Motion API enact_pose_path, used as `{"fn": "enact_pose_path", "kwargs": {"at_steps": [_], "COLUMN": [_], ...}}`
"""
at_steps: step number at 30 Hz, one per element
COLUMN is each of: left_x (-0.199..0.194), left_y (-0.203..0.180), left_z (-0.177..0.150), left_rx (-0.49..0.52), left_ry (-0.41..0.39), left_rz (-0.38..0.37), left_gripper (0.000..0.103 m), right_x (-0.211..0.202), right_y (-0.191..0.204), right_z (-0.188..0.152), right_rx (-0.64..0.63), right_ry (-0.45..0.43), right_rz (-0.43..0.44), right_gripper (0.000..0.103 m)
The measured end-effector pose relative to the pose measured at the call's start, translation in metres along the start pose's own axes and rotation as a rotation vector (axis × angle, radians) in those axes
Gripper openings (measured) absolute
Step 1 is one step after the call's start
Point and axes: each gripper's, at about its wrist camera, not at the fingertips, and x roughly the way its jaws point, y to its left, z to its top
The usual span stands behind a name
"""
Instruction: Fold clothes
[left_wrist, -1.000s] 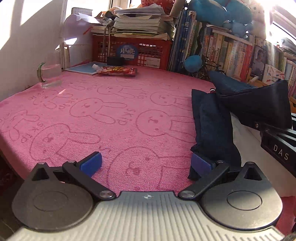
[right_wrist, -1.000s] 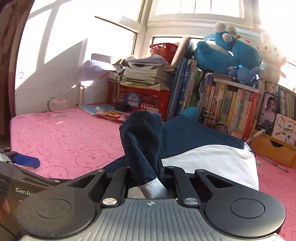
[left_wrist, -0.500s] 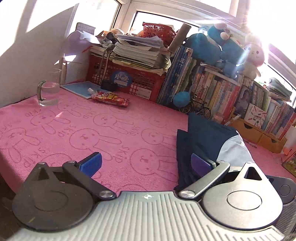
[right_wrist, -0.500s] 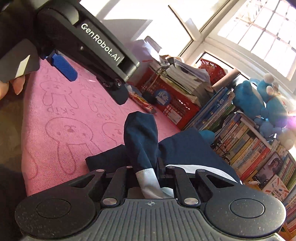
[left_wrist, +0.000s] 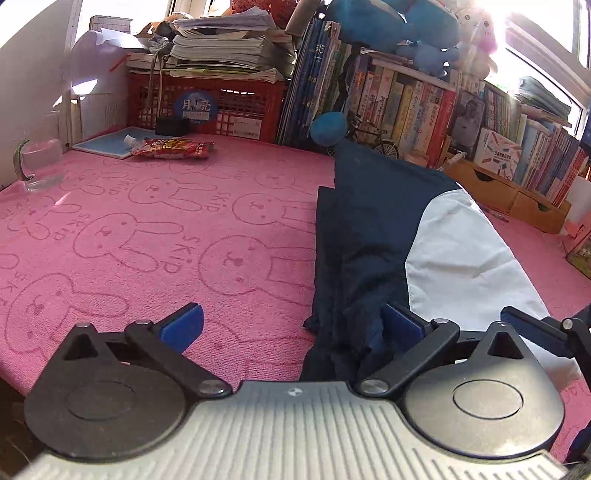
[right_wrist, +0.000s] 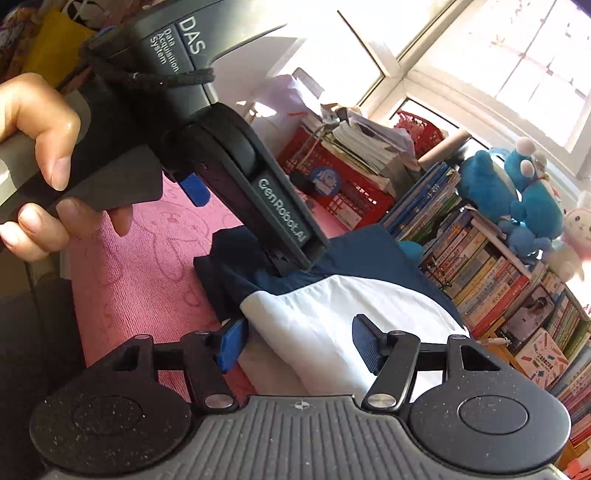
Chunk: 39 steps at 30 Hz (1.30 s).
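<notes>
The left claw is standing wide, its right pad resting on the near dark edge of the garment and gripping nothing. The right claw is also spread wide, straddling the white panel at the near end. The navy and white garment is lying on the pink worktop, right of centre, its long axis running near to far toward the bookshelf. It is looking narrowed into a strip, though which end is collar or hem I cannot tell. Judging by this, a fold is sitting between grips; the next move is calling for both claws closing on one end.
</notes>
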Motion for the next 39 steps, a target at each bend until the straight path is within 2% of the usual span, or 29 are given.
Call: {"fn": "enact_pose_path", "kwargs": {"at_steps": [4,7,9,11,12,13,14,17,18,20,23,25,31,34,36,39], "left_x": [0.003,0.002,0.001,0.001,0.000,0.001,0.002,0.002,0.002,0.001,0.000,0.000,-0.009,-0.010,-0.011,-0.011], "left_y": [-0.008,-0.020,-0.029,-0.036,-0.040,-0.046,-0.051,-0.063,-0.063,-0.055,-0.039,-0.032,-0.028,-0.020,-0.015,-0.013], "left_z": [-0.005,-0.008,-0.009,-0.010,-0.011,-0.012,-0.015,-0.022,-0.023,-0.023,-0.021,-0.020,-0.022,-0.021,-0.021,-0.022], "left_rx": [0.059,0.135,0.176,0.197,0.206,0.226,0.255,0.334,0.340,0.322,0.255,0.223,0.235,0.198,0.174,0.160], "left_ry": [-0.011,-0.036,-0.047,-0.044,-0.042,-0.040,-0.048,-0.075,-0.076,-0.063,-0.025,-0.009,-0.013,0.003,0.014,0.017], "left_rz": [0.043,0.090,0.107,0.069,0.045,0.035,0.047,0.089,0.092,0.079,0.039,0.026,0.037,0.012,-0.003,-0.012], "left_gripper": [0.103,0.103,0.103,0.103,0.103,0.103,0.103,0.103,0.103,0.103,0.103,0.103,0.103,0.103,0.103,0.103], "right_x": [-0.020,-0.018,-0.019,-0.024,-0.025,-0.026,-0.028,-0.023,-0.021,-0.020,-0.026,-0.031,-0.046,-0.060,-0.066,-0.045], "right_y": [-0.033,-0.059,-0.074,-0.083,-0.087,-0.090,-0.092,-0.086,-0.083,-0.071,-0.071,-0.077,-0.100,-0.128,-0.149,-0.164], "right_z": [-0.034,-0.055,-0.062,-0.063,-0.062,-0.063,-0.064,-0.072,-0.075,-0.079,-0.079,-0.077,-0.072,-0.073,-0.070,-0.056], "right_rx": [0.101,0.196,0.283,0.320,0.310,0.292,0.272,0.233,0.220,0.155,0.138,0.179,0.292,0.406,0.501,0.569], "right_ry": [0.093,0.159,0.174,0.165,0.162,0.167,0.172,0.219,0.235,0.245,0.242,0.243,0.219,0.151,0.072,0.032], "right_rz": [-0.146,-0.245,-0.231,-0.285,-0.320,-0.332,-0.341,-0.279,-0.257,-0.238,-0.203,-0.155,-0.008,0.159,0.230,0.233], "right_gripper": [0.070,0.072,0.071,0.059,0.048,0.043,0.042,0.039,0.034,0.027,0.025,0.019,0.018,0.019,0.019,0.021]}}
